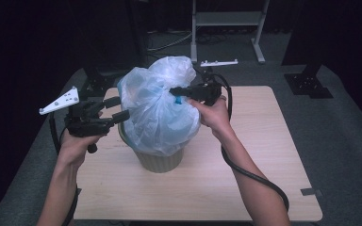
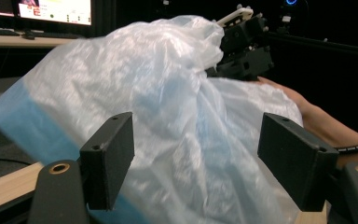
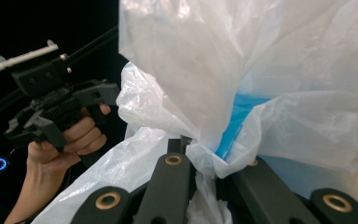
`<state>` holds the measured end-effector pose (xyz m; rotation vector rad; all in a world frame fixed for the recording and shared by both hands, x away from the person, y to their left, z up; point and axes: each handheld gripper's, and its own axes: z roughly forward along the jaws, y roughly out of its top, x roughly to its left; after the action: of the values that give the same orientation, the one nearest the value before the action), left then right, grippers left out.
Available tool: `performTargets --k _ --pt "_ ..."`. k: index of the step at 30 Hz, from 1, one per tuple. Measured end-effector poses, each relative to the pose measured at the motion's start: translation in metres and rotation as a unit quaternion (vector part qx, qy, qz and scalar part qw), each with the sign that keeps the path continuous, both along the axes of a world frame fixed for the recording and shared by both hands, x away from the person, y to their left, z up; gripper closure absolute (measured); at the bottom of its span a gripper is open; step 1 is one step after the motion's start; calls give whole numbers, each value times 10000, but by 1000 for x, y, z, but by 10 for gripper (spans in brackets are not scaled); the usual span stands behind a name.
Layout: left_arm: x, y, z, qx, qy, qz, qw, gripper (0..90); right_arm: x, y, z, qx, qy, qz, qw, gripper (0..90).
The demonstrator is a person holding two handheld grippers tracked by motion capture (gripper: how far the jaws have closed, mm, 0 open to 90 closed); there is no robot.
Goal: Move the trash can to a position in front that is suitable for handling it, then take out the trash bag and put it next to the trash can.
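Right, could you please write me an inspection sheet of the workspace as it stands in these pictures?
Surface: light wooden table, bare around the bin.
Job's things: translucent white plastic bag with a blue band, bunched up above a beige ribbed bin standing near the table's middle.
Clutter: nothing seen on the table.
Grippers: right tool shut on a gathered fold of the bag; left tool open beside the bag's left side, jaws apart, not gripping it.
Cables: black cable trails from the right tool along the forearm; another hangs below the left hand.
Surroundings: dark room, grey carpet, a white frame behind the table, a lit monitor in the left gripper view.
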<state>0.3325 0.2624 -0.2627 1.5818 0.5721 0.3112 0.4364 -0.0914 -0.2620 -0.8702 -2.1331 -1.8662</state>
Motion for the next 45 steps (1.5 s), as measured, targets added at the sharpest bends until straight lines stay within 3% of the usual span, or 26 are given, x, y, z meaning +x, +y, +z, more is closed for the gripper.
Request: performTargets --k 14,19,24,26,32,38,45 --pt "-3 -2 -7 113 42 1 9999 177 -2 -33 33 371 -141 -280 9988 880" --pt "0 -5 -12 177 187 73 9996 108 -3 -52 43 567 -202 -440 9972 879" --pt "2 -7 -14 175 224 108 9995 103 -5 -66 51 579 -286 -593 9962 879" --pt "3 -9 -15 171 228 101 9995 103 -8 -85 57 653 -298 -747 9946 879" --pt "4 -13 -15 238 253 100 9993 98 -11 -105 59 659 -324 -913 9931 879" --pt "4 -14 -16 169 275 108 9994 98 -16 -122 53 632 -282 -1043 9921 878" --pt "5 -18 -11 248 242 63 9994 98 -18 -140 49 597 -256 -1202 9906 878"
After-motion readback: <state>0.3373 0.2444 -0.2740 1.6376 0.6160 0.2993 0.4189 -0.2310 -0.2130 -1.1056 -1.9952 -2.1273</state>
